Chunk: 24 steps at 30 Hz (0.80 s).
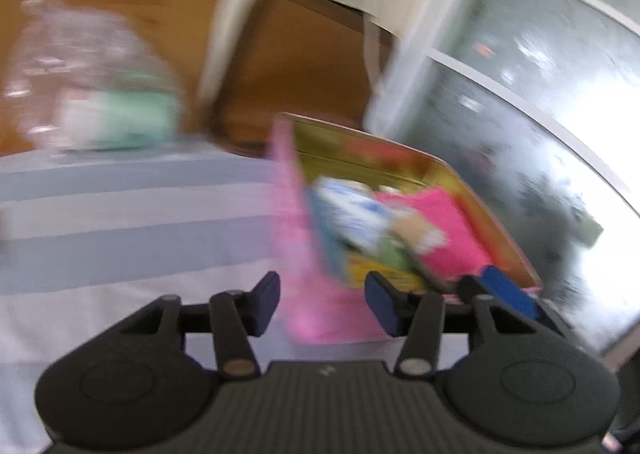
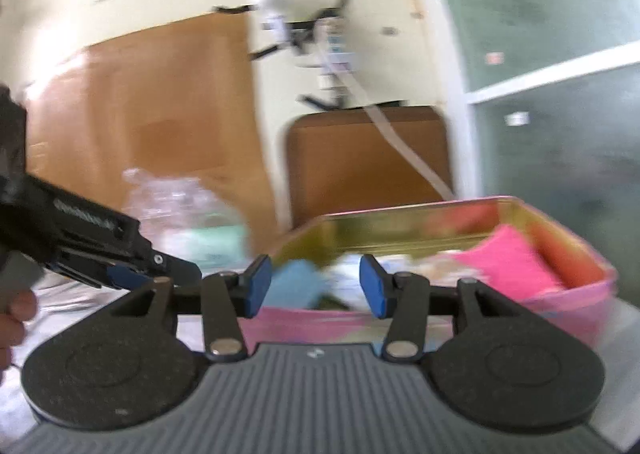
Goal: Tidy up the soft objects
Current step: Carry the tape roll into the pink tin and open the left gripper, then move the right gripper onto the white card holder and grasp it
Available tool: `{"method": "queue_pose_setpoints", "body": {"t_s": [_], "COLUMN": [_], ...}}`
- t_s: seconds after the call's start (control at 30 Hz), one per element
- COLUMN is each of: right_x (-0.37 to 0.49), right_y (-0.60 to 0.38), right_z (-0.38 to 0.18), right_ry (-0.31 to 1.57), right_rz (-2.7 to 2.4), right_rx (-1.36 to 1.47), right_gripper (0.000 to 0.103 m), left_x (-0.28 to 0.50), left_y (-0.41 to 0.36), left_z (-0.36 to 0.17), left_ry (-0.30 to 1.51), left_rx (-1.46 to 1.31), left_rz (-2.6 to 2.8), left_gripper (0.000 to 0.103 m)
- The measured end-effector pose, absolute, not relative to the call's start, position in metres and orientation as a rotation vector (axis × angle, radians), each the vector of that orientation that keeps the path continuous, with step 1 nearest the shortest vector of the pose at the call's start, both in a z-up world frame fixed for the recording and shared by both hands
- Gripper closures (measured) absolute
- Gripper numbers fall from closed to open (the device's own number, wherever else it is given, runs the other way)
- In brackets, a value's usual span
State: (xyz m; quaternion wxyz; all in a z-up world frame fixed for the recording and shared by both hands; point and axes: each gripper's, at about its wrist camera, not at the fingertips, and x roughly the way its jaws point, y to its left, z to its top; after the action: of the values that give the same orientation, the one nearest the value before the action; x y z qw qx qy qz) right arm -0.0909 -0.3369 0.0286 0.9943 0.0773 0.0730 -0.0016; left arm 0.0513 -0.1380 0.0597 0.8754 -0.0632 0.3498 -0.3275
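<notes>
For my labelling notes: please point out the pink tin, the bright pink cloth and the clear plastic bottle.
pink tin (image 2: 404, 214): right wrist view, far wall.
bright pink cloth (image 1: 436, 230): left wrist view, middle.
clear plastic bottle (image 1: 76, 66): left wrist view, body.

The tin (image 2: 404, 214) looks like metal, glossy gold inside, with a pink printed outer wall. In it lies a fuzzy hot-pink cloth (image 1: 436, 230) and a soft blue-and-white printed piece (image 1: 352, 210). The bed sheet (image 1: 120, 214) is matt striped cloth. At its far edge a clear, shiny plastic bag (image 1: 80, 66) holds something pale green. The left gripper (image 1: 322, 304) is matt black plastic with ribbed housing; its pads (image 1: 382, 302) are smooth blue. Behind, the panels (image 2: 160, 114) look like smooth brown wood.
</notes>
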Motion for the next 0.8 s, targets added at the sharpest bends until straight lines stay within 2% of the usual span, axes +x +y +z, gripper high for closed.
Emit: {"method": "queue_pose_setpoints", "body": {"t_s": [0.1, 0.3, 0.47, 0.63, 0.7, 0.8], "right_x": [-0.083, -0.048, -0.018, 0.027, 0.049, 0.081], "right_y": [-0.305, -0.24, -0.191, -0.153, -0.14, -0.124], "right_z": [0.031, 0.024, 0.025, 0.026, 0.024, 0.019], "right_ry": [0.183, 0.331, 0.422, 0.495, 0.523, 0.576], "right_rz": [0.115, 0.332, 0.441, 0.525, 0.537, 0.537], "right_rx": [0.13, 0.094, 0.043, 0.071, 0.089, 0.138], "right_gripper": [0.051, 0.051, 0.051, 0.05, 0.047, 0.046], "left_x": [0.053, 0.056, 0.056, 0.056, 0.049, 0.048], "left_y": [-0.081, 0.026, 0.108, 0.144, 0.145, 0.139], "left_z": [0.045, 0.015, 0.008, -0.005, -0.001, 0.001], "left_ry": [0.702, 0.648, 0.598, 0.582, 0.527, 0.51], "left_rx": [-0.157, -0.18, -0.206, -0.36, -0.363, -0.323], "left_rz": [-0.515, -0.163, 0.025, 0.024, 0.009, -0.014], "left_gripper": [0.043, 0.034, 0.034, 0.032, 0.027, 0.027]}}
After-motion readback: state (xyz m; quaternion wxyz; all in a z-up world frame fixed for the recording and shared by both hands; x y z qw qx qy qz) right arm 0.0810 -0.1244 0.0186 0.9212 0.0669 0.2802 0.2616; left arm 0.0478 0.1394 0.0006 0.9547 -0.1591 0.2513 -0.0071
